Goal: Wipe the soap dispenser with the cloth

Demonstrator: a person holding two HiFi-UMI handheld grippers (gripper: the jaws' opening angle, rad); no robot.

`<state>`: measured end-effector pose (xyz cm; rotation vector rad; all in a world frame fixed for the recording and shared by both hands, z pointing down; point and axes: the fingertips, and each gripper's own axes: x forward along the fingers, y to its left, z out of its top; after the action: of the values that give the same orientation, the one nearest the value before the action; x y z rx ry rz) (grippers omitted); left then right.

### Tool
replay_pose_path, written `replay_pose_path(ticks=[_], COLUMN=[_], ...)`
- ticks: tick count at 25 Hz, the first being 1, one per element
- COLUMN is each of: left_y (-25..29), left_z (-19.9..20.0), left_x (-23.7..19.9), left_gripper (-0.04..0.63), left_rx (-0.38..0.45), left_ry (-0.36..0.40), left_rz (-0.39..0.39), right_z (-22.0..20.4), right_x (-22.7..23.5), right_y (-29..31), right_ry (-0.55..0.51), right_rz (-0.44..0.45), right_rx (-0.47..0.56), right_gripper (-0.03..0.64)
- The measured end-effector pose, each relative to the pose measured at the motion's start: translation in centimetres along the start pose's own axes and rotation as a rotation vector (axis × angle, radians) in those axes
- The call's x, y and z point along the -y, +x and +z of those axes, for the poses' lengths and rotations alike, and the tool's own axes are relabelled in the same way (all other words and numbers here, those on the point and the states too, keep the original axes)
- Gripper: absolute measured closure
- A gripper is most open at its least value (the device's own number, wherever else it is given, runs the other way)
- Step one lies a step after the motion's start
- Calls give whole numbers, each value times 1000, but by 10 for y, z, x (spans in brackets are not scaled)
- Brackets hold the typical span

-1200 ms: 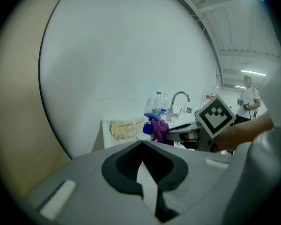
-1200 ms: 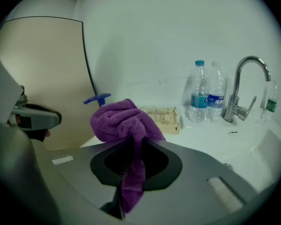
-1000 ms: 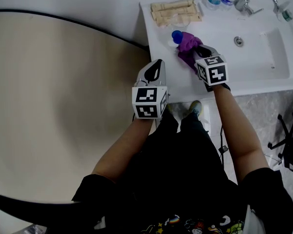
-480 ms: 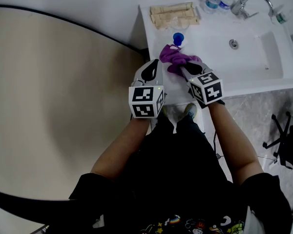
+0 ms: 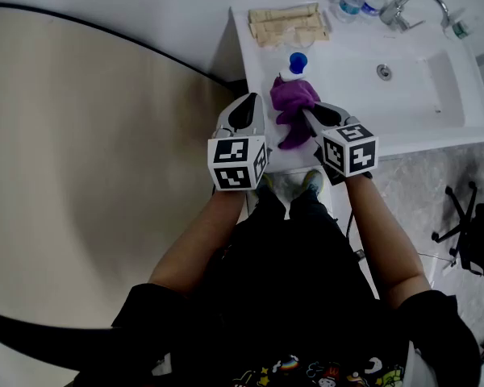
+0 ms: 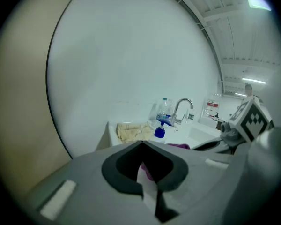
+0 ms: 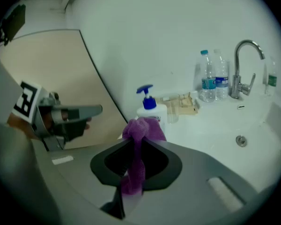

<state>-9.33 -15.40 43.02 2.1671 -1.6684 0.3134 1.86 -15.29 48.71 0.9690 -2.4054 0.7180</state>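
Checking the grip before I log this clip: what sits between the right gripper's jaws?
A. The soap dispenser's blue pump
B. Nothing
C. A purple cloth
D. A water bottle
C: in the right gripper view the right gripper has its jaws closed on a bunched purple cloth, and the soap dispenser stands free behind the cloth on the counter.
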Motion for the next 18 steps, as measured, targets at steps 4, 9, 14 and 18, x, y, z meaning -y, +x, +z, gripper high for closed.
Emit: replay_pose_path(ticks=[4, 9, 14, 18], left_y=[-1, -2, -1, 0], left_z=[-7, -13, -16, -15], left_x=[0, 4, 10, 16], left_gripper=[595, 595, 595, 595], left_rx=[-17, -30, -35, -32], left_ry=[2, 1, 5, 6], left_rz=[-2, -5, -13, -23], right_z=[-44, -73, -66, -51], right_x=[13, 18, 15, 7], right_y=[12, 24, 26, 6], right_ry=[-109, -139, -132, -112], right_rz=[-50, -61, -54, -54], right_rx=[-156, -323, -285, -200], right_gripper=[549, 549, 524, 460])
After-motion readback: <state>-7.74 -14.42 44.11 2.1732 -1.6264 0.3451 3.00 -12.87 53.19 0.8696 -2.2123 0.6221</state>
